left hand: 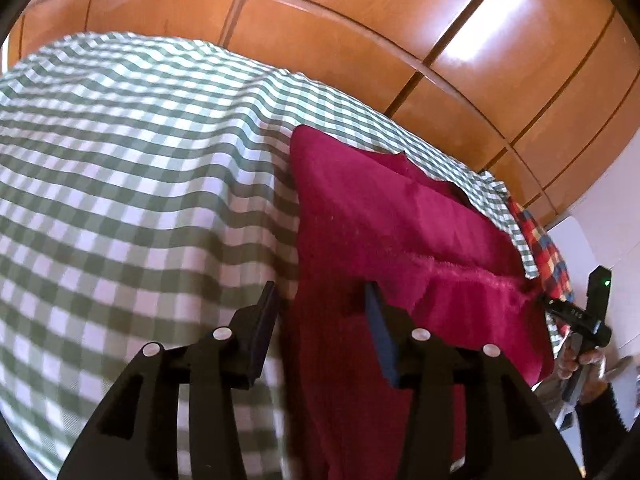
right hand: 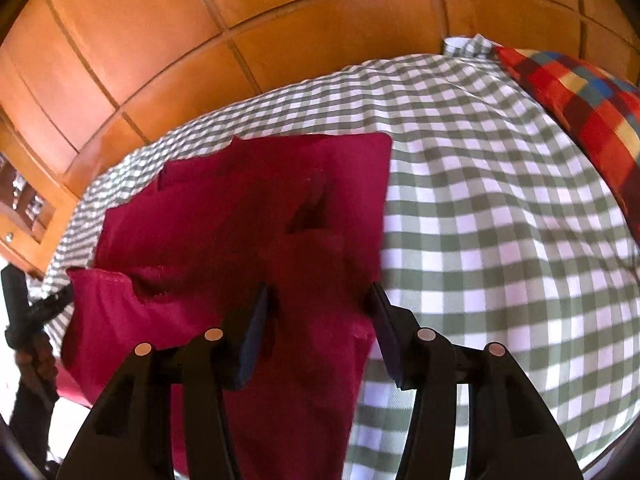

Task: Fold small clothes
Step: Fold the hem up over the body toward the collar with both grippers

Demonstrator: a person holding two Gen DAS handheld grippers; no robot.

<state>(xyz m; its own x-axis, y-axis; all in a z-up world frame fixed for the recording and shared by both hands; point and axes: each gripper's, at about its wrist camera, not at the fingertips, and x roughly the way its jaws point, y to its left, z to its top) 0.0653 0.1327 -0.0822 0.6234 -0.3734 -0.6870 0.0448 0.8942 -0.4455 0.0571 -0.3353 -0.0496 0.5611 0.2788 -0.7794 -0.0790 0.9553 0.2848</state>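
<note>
A dark red small garment [left hand: 380,232] lies partly folded on the green-and-white checked cloth [left hand: 120,168]. In the left wrist view my left gripper [left hand: 322,300] is open, its jaws straddling the garment's left edge just above the fabric. In the right wrist view the garment [right hand: 240,208] lies left of centre, and my right gripper [right hand: 320,300] is open over its near right edge, holding nothing. The right gripper also shows at the far right of the left wrist view [left hand: 576,316]; the left one shows at the far left of the right wrist view [right hand: 24,308].
The checked cloth [right hand: 500,220] covers a bed-like surface. A red, blue and yellow plaid pillow [right hand: 580,112] lies at its far right corner. Orange wooden panelled doors [left hand: 360,20] stand close behind the bed.
</note>
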